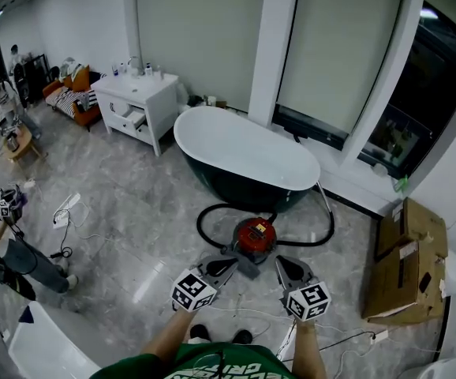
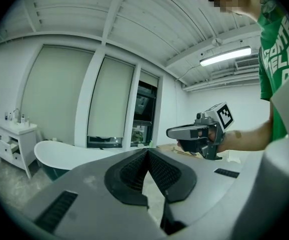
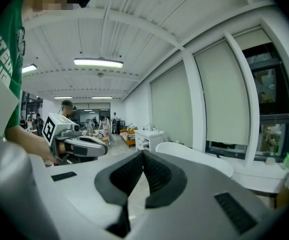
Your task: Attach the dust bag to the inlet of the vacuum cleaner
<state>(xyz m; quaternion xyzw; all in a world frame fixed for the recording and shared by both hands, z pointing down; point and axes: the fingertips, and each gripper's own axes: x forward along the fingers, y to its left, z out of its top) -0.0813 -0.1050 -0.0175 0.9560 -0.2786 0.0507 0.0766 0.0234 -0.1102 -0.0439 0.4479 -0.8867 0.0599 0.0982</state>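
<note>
Hovering near vacuum cleaner (image 1: 256, 237), grippers (image 1: 229, 262) (image 1: 281, 260) seemingly empty

The head camera looked steeply down from high above the floor (image 1: 133, 235), with the bathtub (image 1: 244, 152) well below. The camera on the left gripper (image 1: 226, 263) sat close behind its jaws, facing nearly level towards the bathtub and windows (image 1: 334, 54). The camera on the right gripper (image 1: 285, 264) did likewise. All three views shared the bathtub, and each gripper view caught the other gripper.
</note>
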